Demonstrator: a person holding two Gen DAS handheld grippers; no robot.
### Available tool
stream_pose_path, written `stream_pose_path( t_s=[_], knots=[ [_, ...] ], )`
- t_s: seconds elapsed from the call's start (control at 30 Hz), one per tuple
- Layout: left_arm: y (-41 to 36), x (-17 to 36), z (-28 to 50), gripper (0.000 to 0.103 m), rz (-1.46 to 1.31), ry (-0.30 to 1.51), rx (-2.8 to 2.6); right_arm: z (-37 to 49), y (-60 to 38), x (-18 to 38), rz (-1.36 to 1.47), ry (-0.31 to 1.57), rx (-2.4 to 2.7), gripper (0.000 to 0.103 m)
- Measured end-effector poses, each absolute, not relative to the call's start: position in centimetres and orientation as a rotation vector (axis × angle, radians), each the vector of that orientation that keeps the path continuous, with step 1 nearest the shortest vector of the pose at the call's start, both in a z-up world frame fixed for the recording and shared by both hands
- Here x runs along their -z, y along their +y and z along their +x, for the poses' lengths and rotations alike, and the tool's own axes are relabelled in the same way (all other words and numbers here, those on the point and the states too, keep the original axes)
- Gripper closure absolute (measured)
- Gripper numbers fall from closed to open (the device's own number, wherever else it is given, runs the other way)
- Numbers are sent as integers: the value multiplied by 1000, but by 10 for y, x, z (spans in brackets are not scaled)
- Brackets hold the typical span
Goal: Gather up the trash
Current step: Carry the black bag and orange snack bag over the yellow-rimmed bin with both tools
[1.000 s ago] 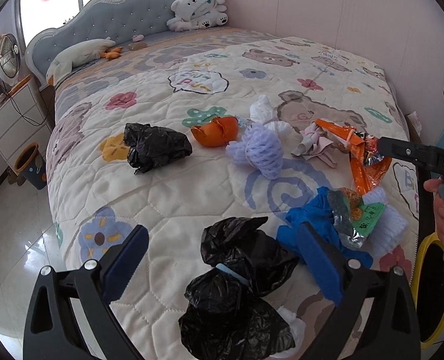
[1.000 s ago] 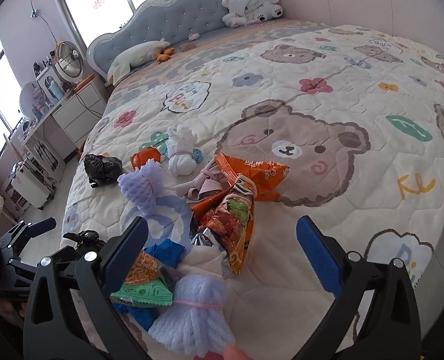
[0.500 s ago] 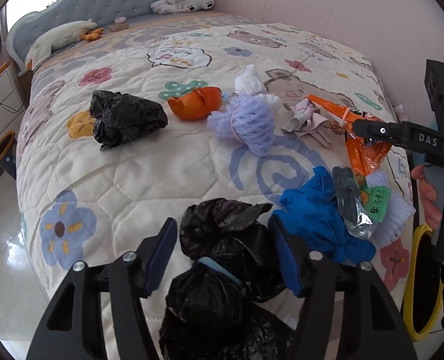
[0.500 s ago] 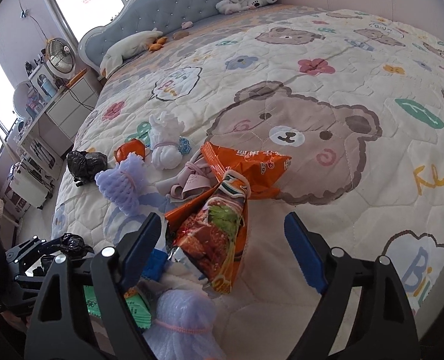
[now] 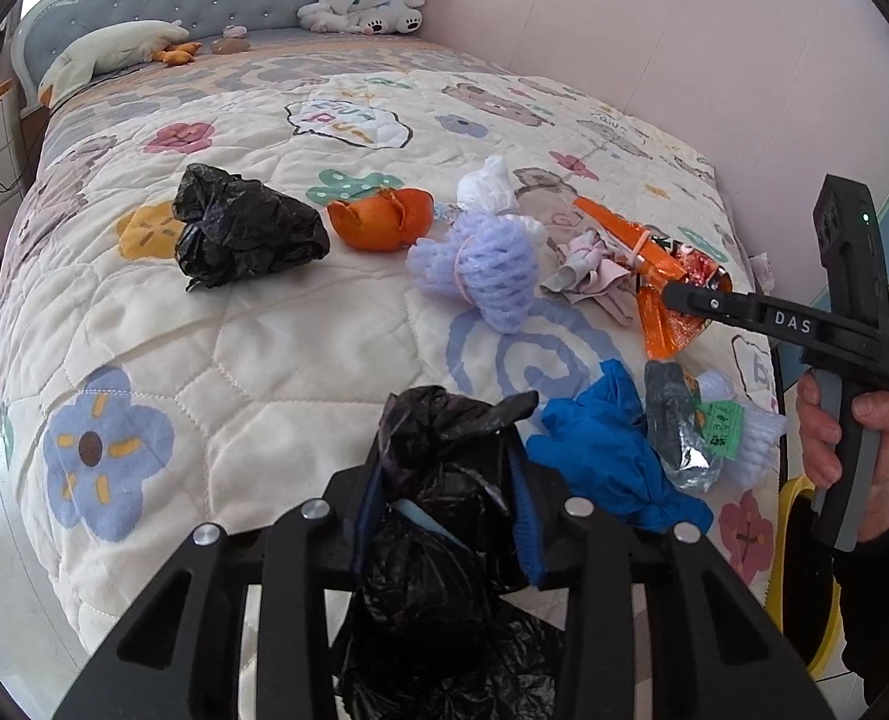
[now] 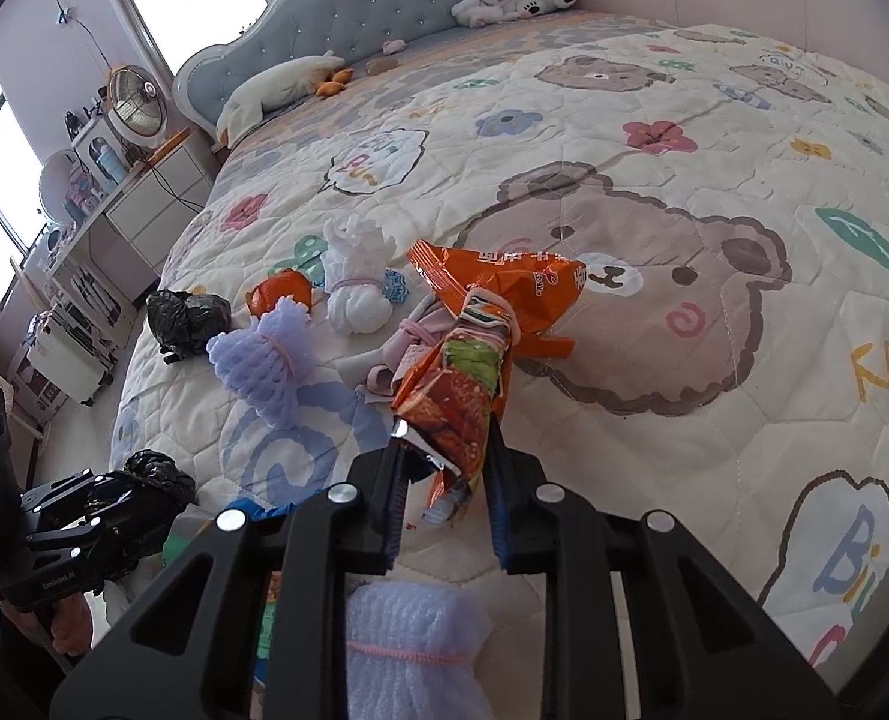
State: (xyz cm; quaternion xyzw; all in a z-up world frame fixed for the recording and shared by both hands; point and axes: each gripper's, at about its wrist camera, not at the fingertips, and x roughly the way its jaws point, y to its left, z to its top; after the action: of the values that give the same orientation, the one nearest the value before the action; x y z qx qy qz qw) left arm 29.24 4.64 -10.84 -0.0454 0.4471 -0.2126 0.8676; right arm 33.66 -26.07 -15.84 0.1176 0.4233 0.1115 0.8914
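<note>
Both claws have clamped onto trash at the near edge of the cartoon-print quilted bed (image 5: 252,324).

Left claw (image 5: 444,510), spread wide a second ago, now pinches the crumpled black plastic bag (image 5: 438,456); right claw (image 6: 444,480) has likewise closed on the orange foil snack wrapper (image 6: 462,384). Beyond lie a blue rubber glove (image 5: 606,450), a purple foam fruit net (image 5: 480,270), orange peel (image 5: 378,219) and a second black plastic bag (image 5: 240,228), all unmoved.
</note>
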Motion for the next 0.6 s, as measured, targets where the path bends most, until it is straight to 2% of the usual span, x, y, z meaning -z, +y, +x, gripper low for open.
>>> stream_pose_path(
  t_s=[0.6],
  knots=[
    [78,32,251,69,-155,692,351,266,-264,79,227,689,-264,82]
  ],
)
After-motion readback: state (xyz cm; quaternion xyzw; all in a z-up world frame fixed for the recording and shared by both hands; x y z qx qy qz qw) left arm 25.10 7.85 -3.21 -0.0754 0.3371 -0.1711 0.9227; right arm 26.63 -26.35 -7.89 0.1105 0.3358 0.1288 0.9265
